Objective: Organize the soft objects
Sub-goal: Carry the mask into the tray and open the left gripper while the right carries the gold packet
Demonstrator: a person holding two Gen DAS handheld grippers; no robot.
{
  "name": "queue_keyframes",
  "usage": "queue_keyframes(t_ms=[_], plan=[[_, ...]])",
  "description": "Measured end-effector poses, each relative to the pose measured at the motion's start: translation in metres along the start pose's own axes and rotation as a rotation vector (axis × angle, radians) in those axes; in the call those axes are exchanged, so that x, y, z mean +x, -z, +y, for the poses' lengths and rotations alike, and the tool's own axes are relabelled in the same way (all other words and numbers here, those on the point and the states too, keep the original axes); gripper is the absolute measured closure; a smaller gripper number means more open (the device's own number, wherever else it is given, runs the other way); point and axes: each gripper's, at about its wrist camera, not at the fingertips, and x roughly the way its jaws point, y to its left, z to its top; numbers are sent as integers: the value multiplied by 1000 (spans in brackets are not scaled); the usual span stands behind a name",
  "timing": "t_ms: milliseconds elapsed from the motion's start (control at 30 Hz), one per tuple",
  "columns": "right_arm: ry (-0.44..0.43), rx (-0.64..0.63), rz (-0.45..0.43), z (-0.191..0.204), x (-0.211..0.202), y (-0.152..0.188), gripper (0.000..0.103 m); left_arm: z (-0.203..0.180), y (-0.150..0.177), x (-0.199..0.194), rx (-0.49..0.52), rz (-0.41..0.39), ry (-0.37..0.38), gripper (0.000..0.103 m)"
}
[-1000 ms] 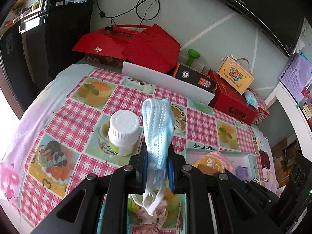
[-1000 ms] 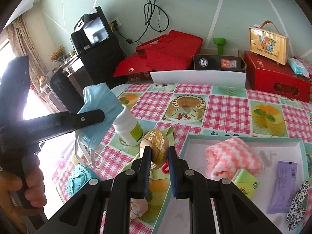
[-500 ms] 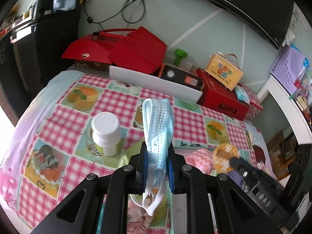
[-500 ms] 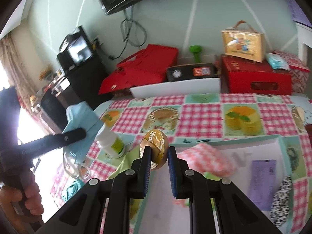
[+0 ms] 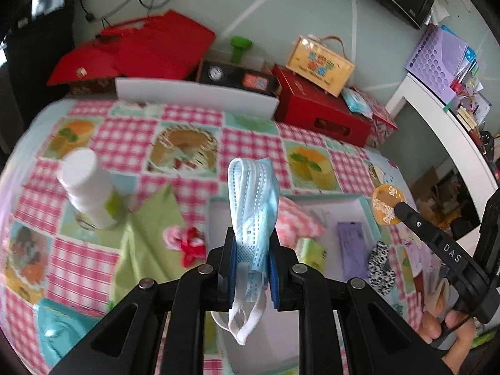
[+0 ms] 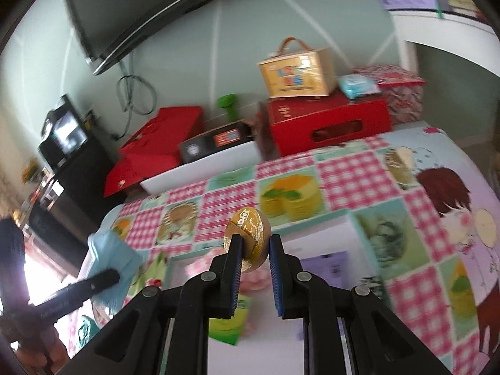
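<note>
Two clamped grips: left fingers (image 5: 251, 262) on blue mask (image 5: 252, 200), right fingers (image 6: 253, 250) on gold disc (image 6: 250, 234).

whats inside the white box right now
The white box holds a pink checked cloth, green pack, purple packet and spotted scrunchie. The face mask hides its left part.

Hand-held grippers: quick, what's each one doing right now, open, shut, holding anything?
Left hand-held gripper: shut on the blue face mask.
Right hand-held gripper: shut on the gold foil-wrapped disc.
</note>
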Motion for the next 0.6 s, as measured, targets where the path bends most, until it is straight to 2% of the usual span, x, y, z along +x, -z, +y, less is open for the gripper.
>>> queue_keyframes(t_ms=[300,600], plan=[[73,32,37,-23,14,3,85,-4,7,32,-24,66,19,86],[145,54,137,-41,53,18,85,7,14,68,-77,151,15,86]])
